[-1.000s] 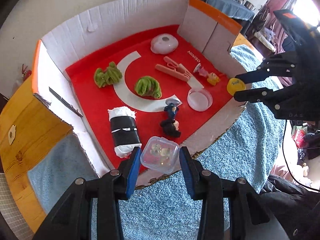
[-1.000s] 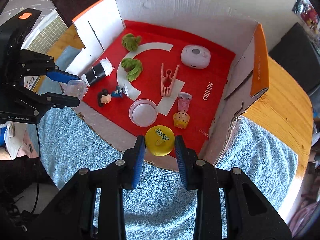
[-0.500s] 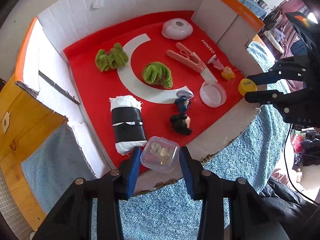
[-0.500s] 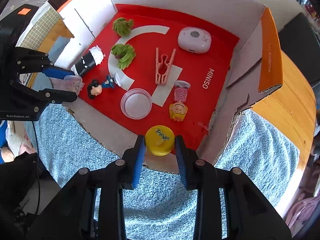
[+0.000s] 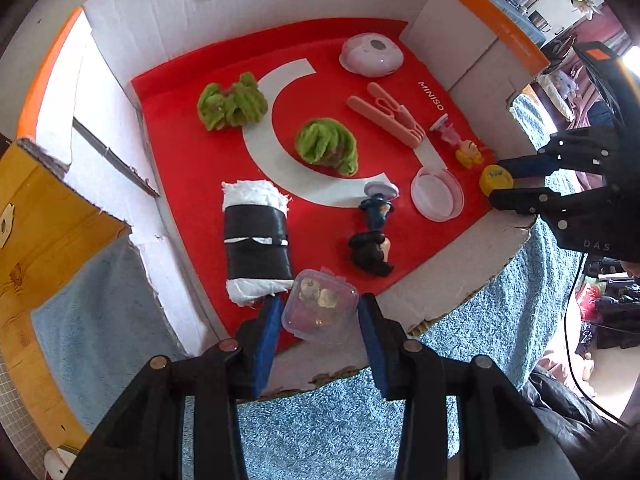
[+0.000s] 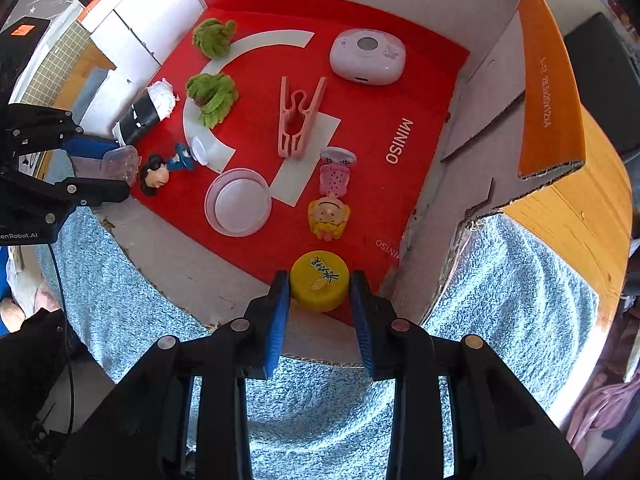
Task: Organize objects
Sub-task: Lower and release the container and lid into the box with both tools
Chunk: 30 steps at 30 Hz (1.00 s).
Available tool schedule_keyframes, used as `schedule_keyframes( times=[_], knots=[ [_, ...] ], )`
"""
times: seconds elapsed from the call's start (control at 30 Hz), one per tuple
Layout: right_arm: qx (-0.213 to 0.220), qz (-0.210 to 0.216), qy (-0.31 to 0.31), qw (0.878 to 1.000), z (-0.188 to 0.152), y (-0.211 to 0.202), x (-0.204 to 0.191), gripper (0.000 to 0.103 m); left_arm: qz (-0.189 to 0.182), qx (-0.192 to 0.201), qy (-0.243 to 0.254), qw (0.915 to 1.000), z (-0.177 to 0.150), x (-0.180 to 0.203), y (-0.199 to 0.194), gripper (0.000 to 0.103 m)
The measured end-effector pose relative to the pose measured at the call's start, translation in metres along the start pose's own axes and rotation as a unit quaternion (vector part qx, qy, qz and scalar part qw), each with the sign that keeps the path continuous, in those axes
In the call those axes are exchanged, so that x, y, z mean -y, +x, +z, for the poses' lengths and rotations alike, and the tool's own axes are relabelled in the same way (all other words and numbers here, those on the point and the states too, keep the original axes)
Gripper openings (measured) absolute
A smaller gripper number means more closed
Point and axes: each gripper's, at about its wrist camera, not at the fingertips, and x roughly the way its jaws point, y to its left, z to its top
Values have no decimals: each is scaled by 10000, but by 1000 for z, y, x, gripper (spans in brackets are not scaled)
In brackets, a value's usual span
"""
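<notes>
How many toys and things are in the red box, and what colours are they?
Green fluffy: 2
Pink: 3 (clip, round case, round lid)
Dolls: 3
Black-and-white roll: 1
Yellow cap, held: 1
Clear box, held: 1
Total: 11

2 green scrunchies (image 5: 232, 106), 2 figurines (image 6: 329, 200), 1 pink clip (image 6: 299, 120), 1 yellow cap (image 6: 319, 281), 1 clear box (image 5: 320, 310), 1 round lid (image 6: 238, 208)
</notes>
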Motion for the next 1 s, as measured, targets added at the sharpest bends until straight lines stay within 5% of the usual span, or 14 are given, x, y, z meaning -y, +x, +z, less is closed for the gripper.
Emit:
schedule_keyframes(
  times=[0.53,0.77,1.0],
  knots=[
    [-159,-120,-121,9997,-8,0,1,30,1,-30,-62,10000,5,-4,4,42],
    [-87,-57,-132,9999,-12,-7,1,48,14,-50,-57,10000,7,-7,3,42],
    [-49,13,-28,10000,-16,-12,5,52,39,-52,-44,10000,9,-12,-1,43]
  ],
)
